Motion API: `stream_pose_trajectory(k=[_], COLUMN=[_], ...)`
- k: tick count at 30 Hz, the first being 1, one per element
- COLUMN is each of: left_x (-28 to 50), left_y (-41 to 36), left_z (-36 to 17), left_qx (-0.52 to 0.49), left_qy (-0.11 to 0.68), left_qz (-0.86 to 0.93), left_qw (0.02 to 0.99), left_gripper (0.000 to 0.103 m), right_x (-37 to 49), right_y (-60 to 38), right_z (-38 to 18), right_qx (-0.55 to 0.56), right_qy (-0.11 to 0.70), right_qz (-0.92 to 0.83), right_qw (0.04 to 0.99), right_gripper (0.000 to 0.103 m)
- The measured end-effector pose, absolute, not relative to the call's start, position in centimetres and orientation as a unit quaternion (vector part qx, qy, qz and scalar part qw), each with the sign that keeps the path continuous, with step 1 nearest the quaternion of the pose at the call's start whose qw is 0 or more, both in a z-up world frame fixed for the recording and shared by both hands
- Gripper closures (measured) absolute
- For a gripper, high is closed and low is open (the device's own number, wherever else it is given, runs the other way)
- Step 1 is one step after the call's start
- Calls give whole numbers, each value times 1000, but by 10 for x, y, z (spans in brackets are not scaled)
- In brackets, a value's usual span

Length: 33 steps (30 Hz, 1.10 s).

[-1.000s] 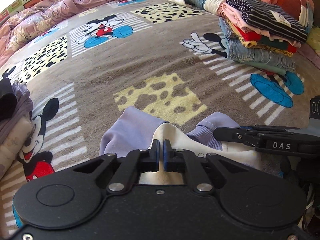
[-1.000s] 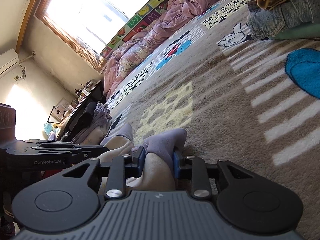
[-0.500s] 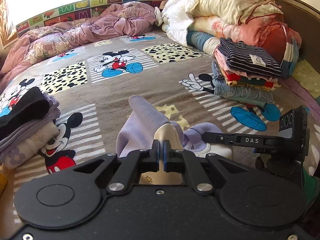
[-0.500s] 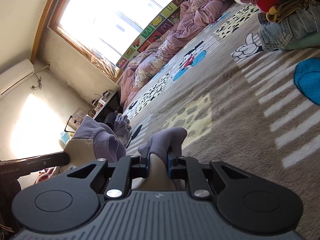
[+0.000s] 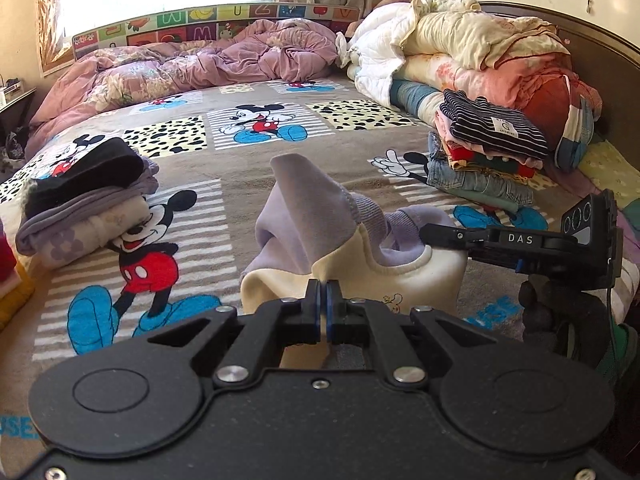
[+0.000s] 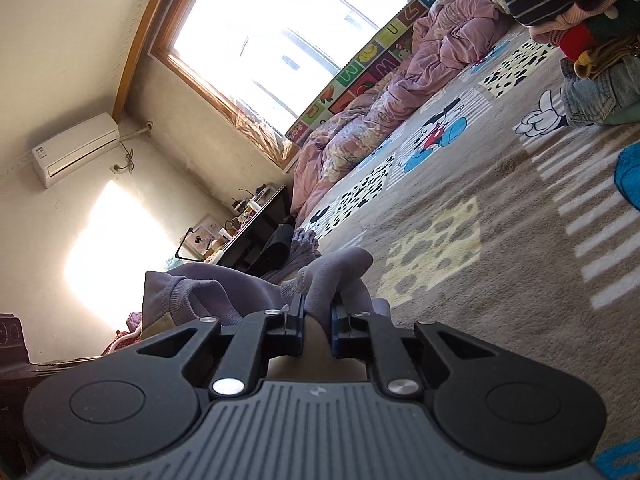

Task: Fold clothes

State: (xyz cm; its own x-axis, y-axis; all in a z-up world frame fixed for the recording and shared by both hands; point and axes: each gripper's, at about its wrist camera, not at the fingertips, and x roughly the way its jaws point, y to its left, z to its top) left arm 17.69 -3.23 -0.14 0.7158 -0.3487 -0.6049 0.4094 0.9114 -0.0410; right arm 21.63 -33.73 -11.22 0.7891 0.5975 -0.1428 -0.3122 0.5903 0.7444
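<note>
Over on the left of the bed, a small folded pile (image 5: 80, 204) with a black piece on top sat on the Mickey Mouse blanket (image 5: 224, 184). Next came the left gripper (image 5: 322, 312), its jaws pressed nearly together on the cream edge of the sweatshirt (image 5: 352, 268), and that garment was lifted off the blanket in the middle foreground, one lavender sleeve (image 5: 296, 208) sticking up above the pinch. To its right, the right gripper (image 5: 430, 232) reached in sideways at the lavender collar; from its own camera, the right gripper (image 6: 317, 320) was clamped narrowly on a bunched lavender fold of the sweatshirt (image 6: 332, 276). Farther right, a taller stack of folded clothes (image 5: 488, 152), striped top uppermost, rested near the heaped quilts (image 5: 472, 52) by the headboard.
</note>
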Motion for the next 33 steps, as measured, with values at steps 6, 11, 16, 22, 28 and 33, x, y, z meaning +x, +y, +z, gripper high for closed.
stream_pose_trajectory(k=[6,11,16,22,28,33], left_x=[149,127,107,88,74,65], left_y=[-20,-12,-5,1,9,14], left_z=[-15,-27,-38,-49,-60,-66], left_qx=[21,6,-13,-31,-47,-60], left_qy=[318,322,326,330,340,346], left_qz=[-196,-188,-182,-177,-167,-159], left_qw=[927,928,927,927,924,923], left_gripper=[102,103,103,103,103,103], right_x=[192,170,151,132,116,100], right_y=[-336,-331,-325,-316,-307,-298], right_z=[-107,-106,-106,-105,-107,-106], right_qx=[361,350,341,330,317,304], right_qy=[189,192,199,204,213,218], right_qz=[275,282,286,286,283,285], right_qw=[871,872,873,876,880,883], right_gripper=[89,89,89,89,89,89])
